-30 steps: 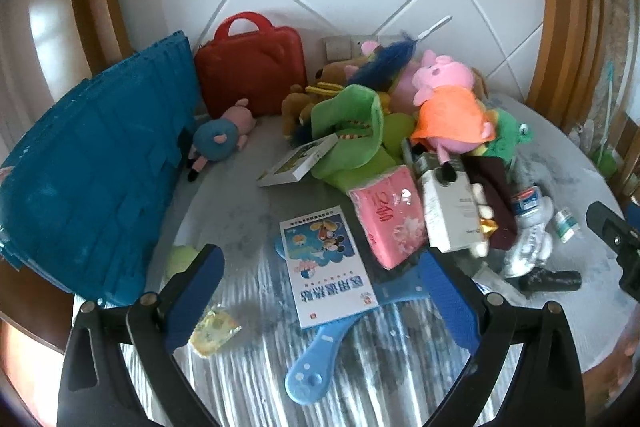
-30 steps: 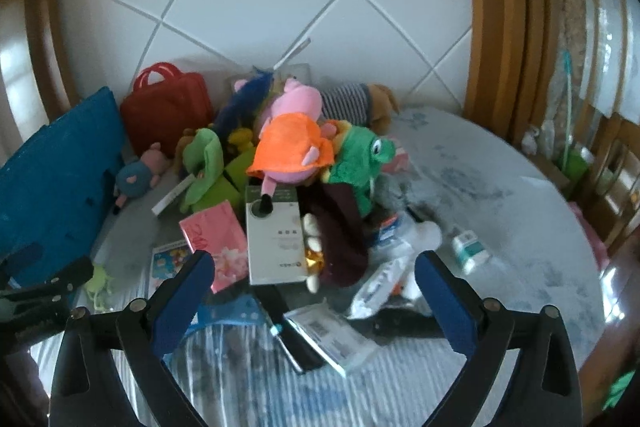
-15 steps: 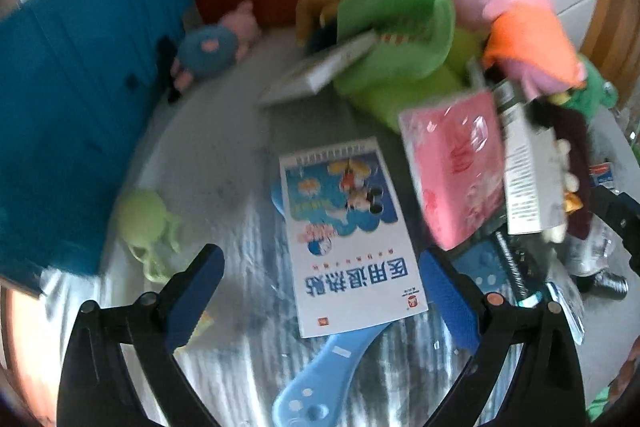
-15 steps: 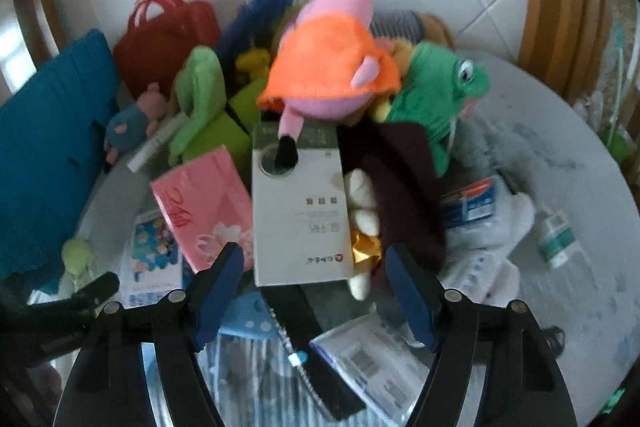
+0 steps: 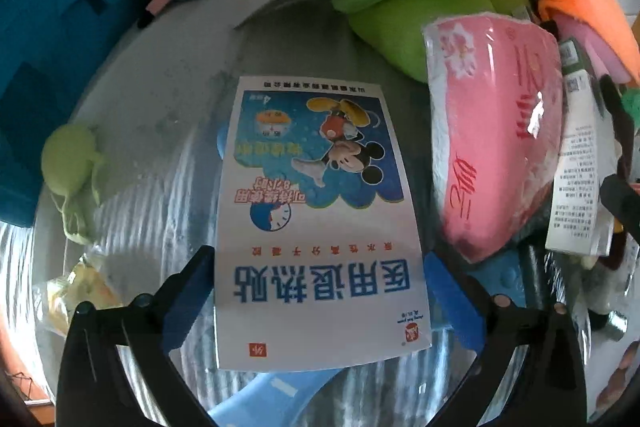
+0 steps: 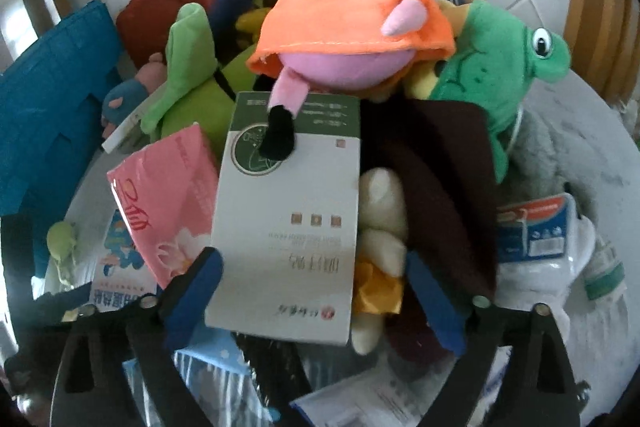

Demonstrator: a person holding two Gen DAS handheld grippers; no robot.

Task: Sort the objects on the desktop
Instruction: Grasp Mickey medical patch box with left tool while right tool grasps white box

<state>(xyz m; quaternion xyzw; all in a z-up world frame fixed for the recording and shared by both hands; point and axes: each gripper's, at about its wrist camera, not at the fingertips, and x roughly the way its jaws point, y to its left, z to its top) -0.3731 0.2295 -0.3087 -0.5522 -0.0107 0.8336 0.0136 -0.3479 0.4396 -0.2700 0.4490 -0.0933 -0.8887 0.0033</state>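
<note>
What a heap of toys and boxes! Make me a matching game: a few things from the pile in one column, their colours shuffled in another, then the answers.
Things:
1. tissue pack
2. frog
3. pig's dress
4. bag

Colours:
A. orange
B. red
C. pink
D. green

Pairs: 1-C, 2-D, 3-A, 4-B

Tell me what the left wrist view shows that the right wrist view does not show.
Only the left wrist view shows the yellow crinkled wrapper at the table's edge and the open left gripper around the flat white cartoon-mouse packet. Only the right wrist view shows the dark green plush frog, the red handled bag and the opening right gripper around the white-and-green cardboard box. Both show the pink tissue pack.
</note>
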